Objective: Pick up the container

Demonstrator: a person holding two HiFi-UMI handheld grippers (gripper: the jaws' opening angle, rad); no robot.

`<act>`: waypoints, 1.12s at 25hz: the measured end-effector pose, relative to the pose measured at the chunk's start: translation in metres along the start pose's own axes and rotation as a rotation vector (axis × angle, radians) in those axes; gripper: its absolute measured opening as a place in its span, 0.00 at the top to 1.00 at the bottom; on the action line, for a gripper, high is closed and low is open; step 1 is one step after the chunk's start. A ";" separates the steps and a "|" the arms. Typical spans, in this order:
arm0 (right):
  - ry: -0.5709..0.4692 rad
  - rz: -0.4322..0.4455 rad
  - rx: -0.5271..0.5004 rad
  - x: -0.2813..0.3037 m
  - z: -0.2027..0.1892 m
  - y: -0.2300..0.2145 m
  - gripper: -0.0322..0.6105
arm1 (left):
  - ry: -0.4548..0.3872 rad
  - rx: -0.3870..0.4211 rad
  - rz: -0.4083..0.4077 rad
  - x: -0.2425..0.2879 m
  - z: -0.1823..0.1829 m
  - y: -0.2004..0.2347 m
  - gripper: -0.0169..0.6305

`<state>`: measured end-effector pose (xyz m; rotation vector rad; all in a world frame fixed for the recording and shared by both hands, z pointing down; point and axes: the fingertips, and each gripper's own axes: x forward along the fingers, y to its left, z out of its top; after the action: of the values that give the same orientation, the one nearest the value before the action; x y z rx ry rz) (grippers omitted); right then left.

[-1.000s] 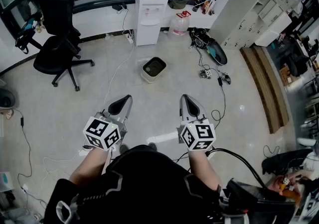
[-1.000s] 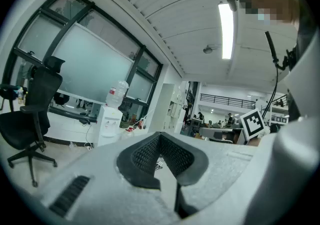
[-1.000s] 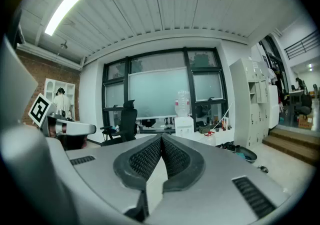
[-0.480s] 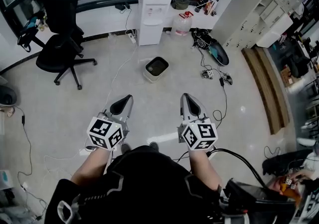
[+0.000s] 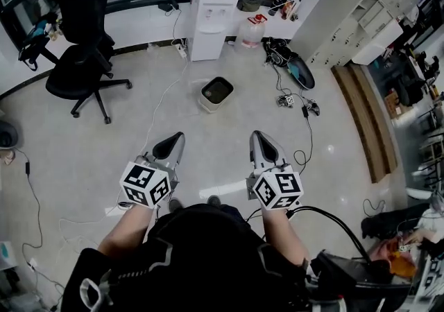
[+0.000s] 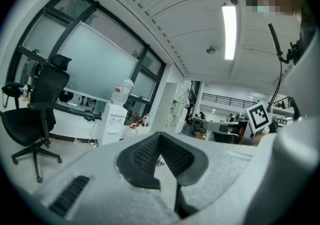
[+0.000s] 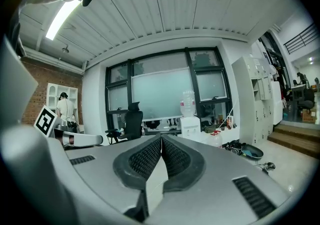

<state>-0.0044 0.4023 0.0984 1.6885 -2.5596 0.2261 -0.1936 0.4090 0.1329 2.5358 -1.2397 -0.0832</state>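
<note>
A small cream container with a dark inside (image 5: pixel 216 93) stands on the pale floor ahead of me, well beyond both grippers. My left gripper (image 5: pixel 173 140) is held at waist height, jaws shut with nothing between them. My right gripper (image 5: pixel 259 139) is held level beside it, also shut and empty. In the left gripper view the left gripper (image 6: pixel 160 137) shows black ribbed pads pressed together at the tip; the right gripper view shows the right gripper (image 7: pixel 161 139) the same. The container does not show in either gripper view.
A black office chair (image 5: pixel 82 61) stands at the back left. A white water dispenser (image 5: pixel 208 19) and a water jug (image 5: pixel 252 32) stand against the back wall. Cables (image 5: pixel 303 130) and small devices lie on the floor right of the container. Wooden steps (image 5: pixel 365 120) run along the right.
The view has shifted slightly, so the floor objects sit a little higher in the frame. Both grippers keep their pose and stay shut.
</note>
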 end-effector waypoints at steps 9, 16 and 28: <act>-0.005 -0.014 -0.008 0.008 -0.007 0.016 0.94 | 0.027 -0.023 -0.033 -0.001 -0.012 0.022 0.96; -0.004 0.025 0.009 0.046 -0.013 -0.003 0.94 | 0.023 0.005 -0.004 0.031 0.001 0.044 0.96; 0.000 0.102 0.020 0.143 0.000 -0.087 0.94 | 0.049 0.022 0.059 0.138 0.030 0.075 0.96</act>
<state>0.0193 0.2390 0.1251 1.5650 -2.6551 0.2582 -0.1703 0.2506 0.1391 2.5019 -1.3013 0.0060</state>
